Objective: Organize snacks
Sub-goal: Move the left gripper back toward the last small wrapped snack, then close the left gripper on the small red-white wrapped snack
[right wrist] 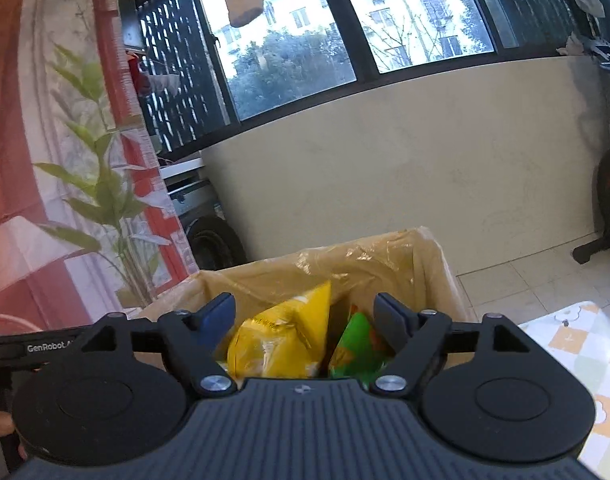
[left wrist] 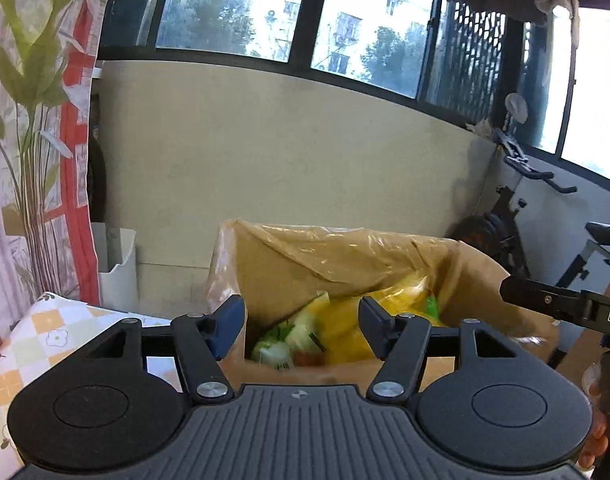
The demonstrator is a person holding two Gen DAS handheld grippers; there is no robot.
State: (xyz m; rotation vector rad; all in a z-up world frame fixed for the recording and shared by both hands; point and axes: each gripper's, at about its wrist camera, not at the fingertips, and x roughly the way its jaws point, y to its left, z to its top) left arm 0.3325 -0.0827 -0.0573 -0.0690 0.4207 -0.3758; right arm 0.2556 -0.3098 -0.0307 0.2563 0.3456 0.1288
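Snack bags (right wrist: 281, 340) lay in lined box (left wrist: 305, 256), w/ wall behind; curtain (left wrist: 33, 120) to left, exercise bike (left wrist: 545, 216) to right, tablecloth surface (left wrist: 45, 344) beside box.

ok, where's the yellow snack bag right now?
In the right wrist view, the yellow snack bag stands inside the plastic-lined cardboard box, left of the green bag.

Cardboard box (left wrist: 485, 276), glossy crinkled plastic liner (left wrist: 345, 248); shiny foil snack bags (right wrist: 281, 340)

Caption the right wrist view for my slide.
Open right gripper above a lined cardboard box holding yellow and green snack bags.
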